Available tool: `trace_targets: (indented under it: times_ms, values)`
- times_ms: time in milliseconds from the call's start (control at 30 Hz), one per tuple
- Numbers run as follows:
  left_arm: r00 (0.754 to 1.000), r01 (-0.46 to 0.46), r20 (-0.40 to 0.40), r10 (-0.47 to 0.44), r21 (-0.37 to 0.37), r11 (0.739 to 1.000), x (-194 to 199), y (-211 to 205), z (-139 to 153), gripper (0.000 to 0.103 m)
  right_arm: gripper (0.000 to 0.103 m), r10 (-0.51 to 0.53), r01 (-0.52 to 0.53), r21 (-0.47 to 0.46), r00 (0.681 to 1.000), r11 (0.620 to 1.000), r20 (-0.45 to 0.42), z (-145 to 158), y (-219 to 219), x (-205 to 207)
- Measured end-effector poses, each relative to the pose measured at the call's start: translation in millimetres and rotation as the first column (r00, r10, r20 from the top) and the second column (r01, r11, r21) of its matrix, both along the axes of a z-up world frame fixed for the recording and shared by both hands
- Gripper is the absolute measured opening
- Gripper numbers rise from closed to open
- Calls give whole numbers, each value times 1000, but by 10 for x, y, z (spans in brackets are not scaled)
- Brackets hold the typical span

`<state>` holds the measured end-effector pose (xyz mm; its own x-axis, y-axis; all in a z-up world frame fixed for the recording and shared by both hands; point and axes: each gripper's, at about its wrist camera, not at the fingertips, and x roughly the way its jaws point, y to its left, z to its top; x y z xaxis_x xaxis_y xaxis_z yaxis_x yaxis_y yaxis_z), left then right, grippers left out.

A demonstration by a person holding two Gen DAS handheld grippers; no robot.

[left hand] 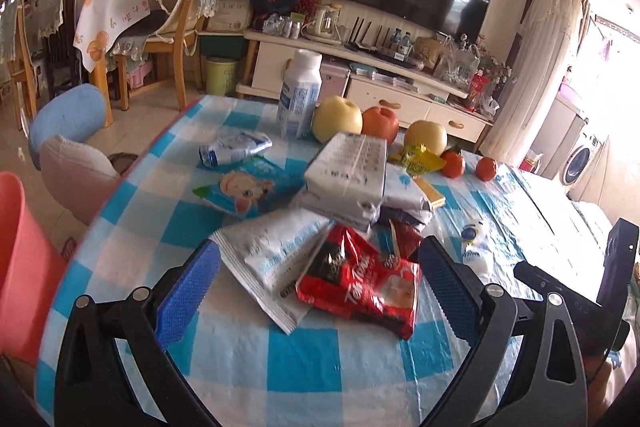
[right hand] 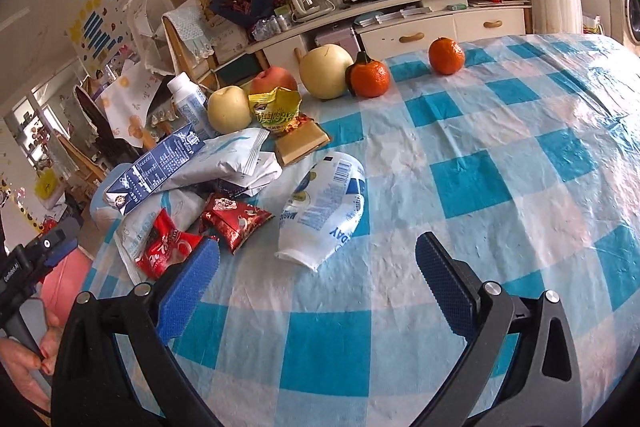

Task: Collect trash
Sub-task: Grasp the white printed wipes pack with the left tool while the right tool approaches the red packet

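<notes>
Blue-padded jaws of the left gripper (left hand: 320,283) stand spread wide, holding nothing, low over the checked tablecloth (left hand: 280,367). Between and just ahead of the pads lies the red wrapper (left hand: 356,283), flat, long axis running roughly away from the camera and a little leftward; it overlaps the white foil bag (left hand: 272,263) on its left. Left gripper is clearly the nearer one to this pair.

Right gripper (right hand: 318,287) likewise spread and empty. Crumpled white pouch (right hand: 324,211) lies just ahead of it, slightly left of centre, long axis pointing away from it (open end toward the jaws, I judge).

Further back: pile of milk cartons (left hand: 352,171) and wrappers, then fruit and an upright white bottle (left hand: 300,95), not trash by the look of them.

Containers: pink bin (left hand: 20,267) beside the table at far left, below its edge; contents hidden.
</notes>
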<state>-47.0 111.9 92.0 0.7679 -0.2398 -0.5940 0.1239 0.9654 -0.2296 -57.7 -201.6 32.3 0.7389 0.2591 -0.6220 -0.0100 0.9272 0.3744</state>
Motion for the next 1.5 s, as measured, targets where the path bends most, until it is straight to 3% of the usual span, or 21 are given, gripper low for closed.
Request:
trace_targets:
  times_ms: [133, 300, 533, 767, 900, 933, 967, 1133, 1300, 1500]
  values:
    - [997, 58, 40, -60, 45, 997, 251, -54, 121, 98, 99, 15, -14, -5, 1000, 1000, 8, 6, 33, 175]
    - [989, 143, 18, -147, 129, 981, 547, -302, 79, 98, 99, 34, -34, -9, 999, 999, 5, -10, 61, 357]
    - [984, 172, -1, -177, 243, 955, 766, -562, -56, 98, 99, 46, -47, -25, 998, 999, -30, -100, 72, 503]
    - [984, 173, -13, -176, 260, 950, 817, -612, -146, 98, 97, 40, -41, -14, 998, 999, -44, -134, 56, 563]
    - [986, 162, -6, -167, 264, 951, 808, -623, -148, 97, 97, 107, -107, -31, 994, 994, 7, -11, 201, 498]
    - [986, 160, -5, -165, 265, 951, 807, -628, -151, 92, 97, 137, -136, -40, 990, 990, 21, 16, 264, 476]
    - [986, 160, -8, -164, 268, 950, 811, -627, -154, 79, 97, 168, -167, -47, 985, 985, 32, 37, 333, 460]
    - [991, 135, -41, -129, 264, 955, 857, -582, -210, 65, 96, 348, -341, -103, 936, 935, 56, 84, 708, 375]
    - [994, 107, -37, -101, 252, 962, 840, -498, -199, 64, 96, 490, -481, -151, 872, 864, 26, 53, 1049, 334]
    - [999, 51, -18, -48, 229, 972, 783, -334, -131, 64, 96, 582, -565, -265, 813, 781, -20, -32, 1435, 365]
